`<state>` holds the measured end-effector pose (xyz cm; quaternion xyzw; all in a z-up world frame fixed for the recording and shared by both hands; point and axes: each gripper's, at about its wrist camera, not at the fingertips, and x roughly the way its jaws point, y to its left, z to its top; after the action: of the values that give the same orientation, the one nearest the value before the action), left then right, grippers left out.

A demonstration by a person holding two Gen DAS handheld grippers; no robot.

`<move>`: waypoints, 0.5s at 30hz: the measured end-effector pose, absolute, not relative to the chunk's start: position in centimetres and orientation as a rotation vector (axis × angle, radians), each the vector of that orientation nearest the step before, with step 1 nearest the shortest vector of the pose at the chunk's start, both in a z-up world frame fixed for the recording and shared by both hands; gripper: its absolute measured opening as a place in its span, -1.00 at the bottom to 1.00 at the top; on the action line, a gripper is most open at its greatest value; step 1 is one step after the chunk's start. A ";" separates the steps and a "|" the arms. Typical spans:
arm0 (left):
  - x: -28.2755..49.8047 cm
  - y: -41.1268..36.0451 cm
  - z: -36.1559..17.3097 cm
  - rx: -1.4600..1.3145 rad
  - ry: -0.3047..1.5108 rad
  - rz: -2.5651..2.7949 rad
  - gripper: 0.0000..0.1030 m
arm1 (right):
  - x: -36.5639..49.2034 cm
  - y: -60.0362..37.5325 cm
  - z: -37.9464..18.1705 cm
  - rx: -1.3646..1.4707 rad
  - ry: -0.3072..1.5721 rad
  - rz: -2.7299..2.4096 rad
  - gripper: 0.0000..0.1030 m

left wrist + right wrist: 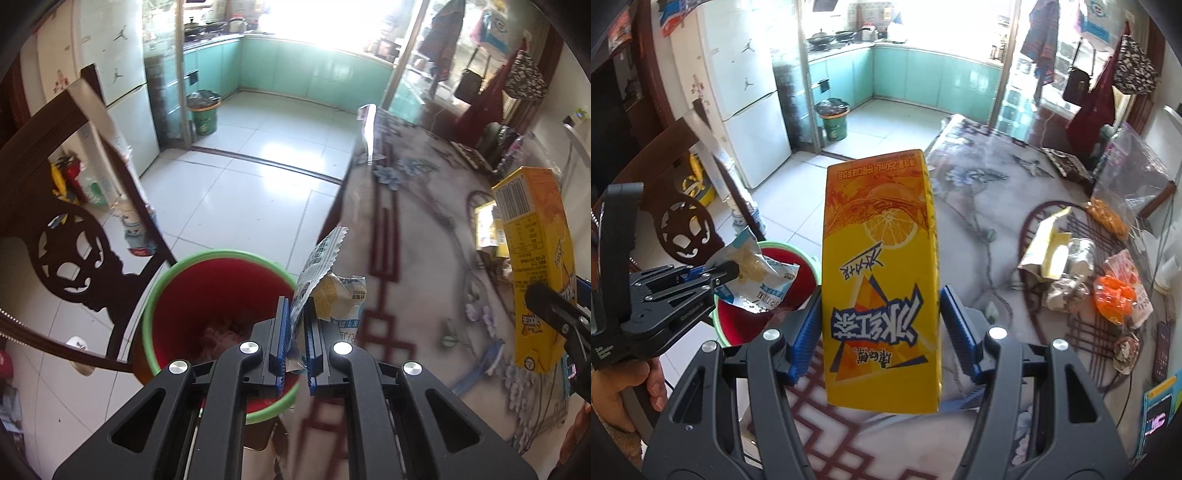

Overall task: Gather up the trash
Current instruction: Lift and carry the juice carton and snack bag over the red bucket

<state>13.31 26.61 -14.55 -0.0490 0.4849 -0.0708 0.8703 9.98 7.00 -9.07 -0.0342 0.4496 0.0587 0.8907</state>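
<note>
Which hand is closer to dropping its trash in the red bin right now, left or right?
Left. The left gripper holds the snack wrapper right at the rim of the red bin, nearly over its opening. The right gripper grips the yellow drink carton over the table, beside the bin.

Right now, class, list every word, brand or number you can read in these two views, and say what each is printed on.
"冰红茶": upside down, large, on the yellow carton.
"250mL": upside down, along the same carton's far end.
Brand characters at its near end: they look like "康师傅", not certain.
Barcode digits and table on the carton's side: too small.
Print on the snack wrapper: blurred, unreadable.
</note>
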 end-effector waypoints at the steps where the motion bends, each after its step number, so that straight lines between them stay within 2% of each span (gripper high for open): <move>1: 13.4 27.0 -14.7 -0.105 1.018 -0.137 -0.88 | 10.2 7.3 -9.3 -0.072 0.940 0.131 0.17; 15: 14.5 30.6 -16.8 -0.138 1.056 -0.050 -0.88 | 12.7 12.1 -11.9 -0.090 1.021 0.280 0.17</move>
<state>14.54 30.60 -16.82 -0.0658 0.5035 -0.0237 0.8612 12.67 12.15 -11.95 -0.0428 0.4867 0.1336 0.8622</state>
